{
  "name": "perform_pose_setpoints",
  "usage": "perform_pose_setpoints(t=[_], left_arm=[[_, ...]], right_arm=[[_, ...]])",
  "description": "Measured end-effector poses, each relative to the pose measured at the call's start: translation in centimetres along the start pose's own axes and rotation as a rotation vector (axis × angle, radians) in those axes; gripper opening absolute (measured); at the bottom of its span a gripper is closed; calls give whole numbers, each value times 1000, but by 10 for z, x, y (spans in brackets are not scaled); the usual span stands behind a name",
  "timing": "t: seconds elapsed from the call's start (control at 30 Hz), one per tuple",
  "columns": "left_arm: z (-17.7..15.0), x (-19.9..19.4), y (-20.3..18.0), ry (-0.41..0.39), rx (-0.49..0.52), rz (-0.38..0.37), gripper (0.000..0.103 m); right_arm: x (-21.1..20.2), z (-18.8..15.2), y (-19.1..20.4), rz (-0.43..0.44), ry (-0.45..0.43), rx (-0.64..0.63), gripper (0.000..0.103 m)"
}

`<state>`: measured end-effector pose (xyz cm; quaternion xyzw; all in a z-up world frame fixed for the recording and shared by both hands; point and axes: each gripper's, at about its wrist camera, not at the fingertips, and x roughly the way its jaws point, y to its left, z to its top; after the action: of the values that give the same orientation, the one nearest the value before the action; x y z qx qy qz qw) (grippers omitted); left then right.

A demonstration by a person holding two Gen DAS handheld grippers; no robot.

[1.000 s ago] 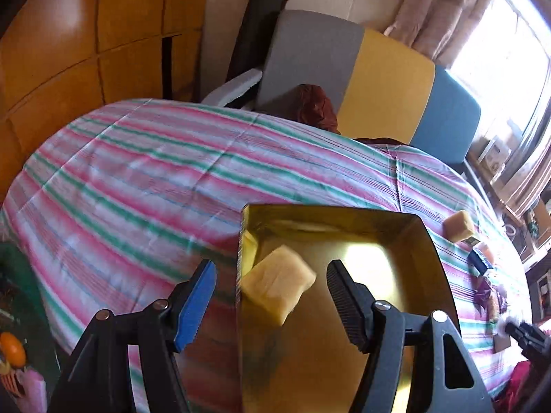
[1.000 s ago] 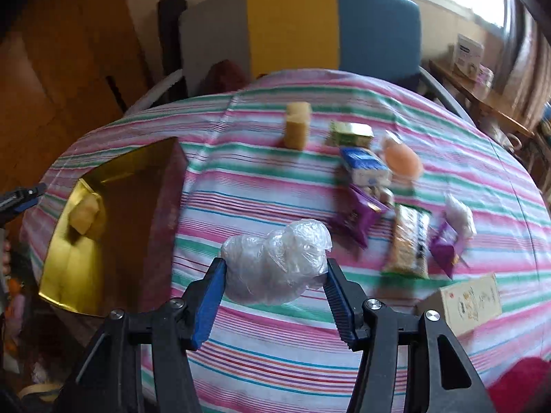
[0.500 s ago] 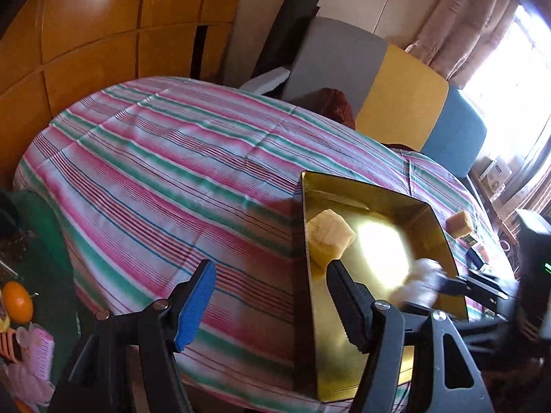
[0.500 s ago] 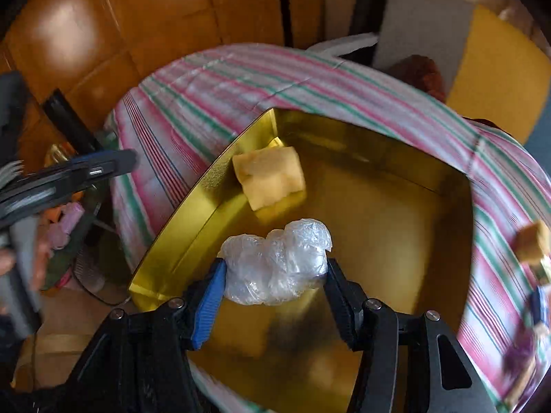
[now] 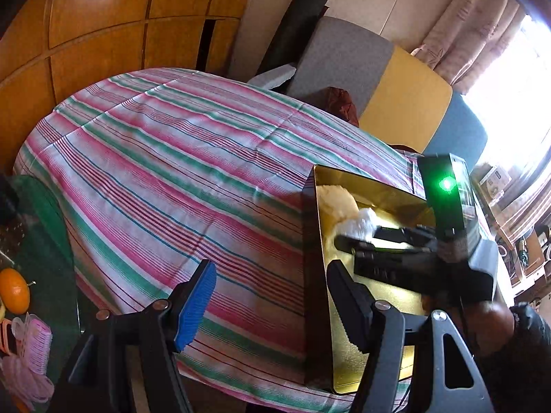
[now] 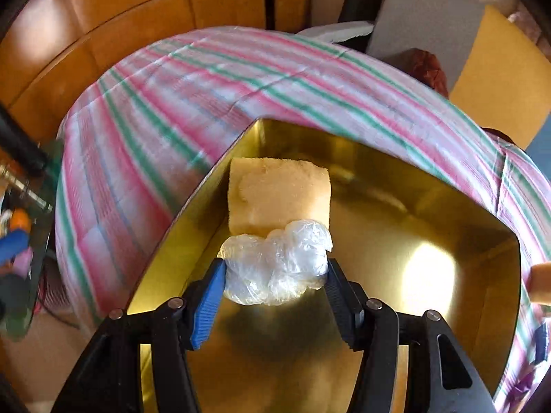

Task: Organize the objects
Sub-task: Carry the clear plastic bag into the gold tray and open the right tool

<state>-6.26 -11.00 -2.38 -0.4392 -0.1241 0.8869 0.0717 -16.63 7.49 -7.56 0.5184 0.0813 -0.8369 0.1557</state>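
A gold box (image 6: 413, 241) stands on the striped tablecloth, with a yellow sponge (image 6: 279, 196) in its far left corner. My right gripper (image 6: 275, 266) is low inside the box and points steeply down. A crumpled clear plastic bundle (image 6: 275, 265) sits between its pads, against the sponge. The jaws are opening, but both pads still touch the plastic. In the left wrist view the right gripper (image 5: 358, 237) reaches into the box (image 5: 311, 275) next to the sponge (image 5: 334, 199) and the bundle (image 5: 361, 220). My left gripper (image 5: 272, 306) is open and holds nothing; the box's left wall lies between its fingers.
The striped cloth (image 5: 172, 172) covers a round table. A grey, yellow and blue chair (image 5: 403, 103) stands behind it, with wooden panels (image 5: 103, 34) to the left. Another yellow sponge (image 6: 540, 282) lies right of the box. An orange (image 5: 13, 296) sits low at the left.
My right gripper carried the plastic bundle from above the snacks to the gold box and sank into it beside the sponge. My left gripper shifted left, off the box's middle.
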Motion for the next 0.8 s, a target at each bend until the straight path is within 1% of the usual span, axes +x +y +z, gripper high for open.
perform_pose_setpoints(t=[0.03, 0.07, 0.1, 0.13, 0.17, 0.23, 0.33, 0.47, 0.57, 0.8], left_arm=[[0, -1, -2, -4, 7, -1, 68], [1, -2, -3, -7, 12, -1, 68], [1, -3, -4, -13, 17, 0, 68], [0, -3, -6, -16, 23, 3, 68], [0, -4, -8, -15, 25, 2, 68], [-1, -5, -11, -17, 33, -1, 68], [-2, -8, -21, -23, 65, 11, 68], [-4, -15, -40, -33, 114, -4, 68], [-7, -19, -59, -37, 163, -21, 68], [-19, -24, -118, -44, 326, -47, 68]], right_arm=[[-2, 0, -2, 16, -4, 14, 64], [-7, 0, -5, 35, -13, 25, 72], [-12, 0, -7, 46, -25, 29, 77], [-17, -1, -7, 47, -38, 29, 85], [-24, -3, -7, 52, -51, 30, 89], [-35, -8, -8, 72, -68, 34, 90], [-52, -17, -14, 62, -100, 38, 92], [-83, -38, -34, 51, -145, 81, 96], [-103, -56, -53, 21, -179, 126, 98], [-149, -108, -105, -66, -239, 224, 99]])
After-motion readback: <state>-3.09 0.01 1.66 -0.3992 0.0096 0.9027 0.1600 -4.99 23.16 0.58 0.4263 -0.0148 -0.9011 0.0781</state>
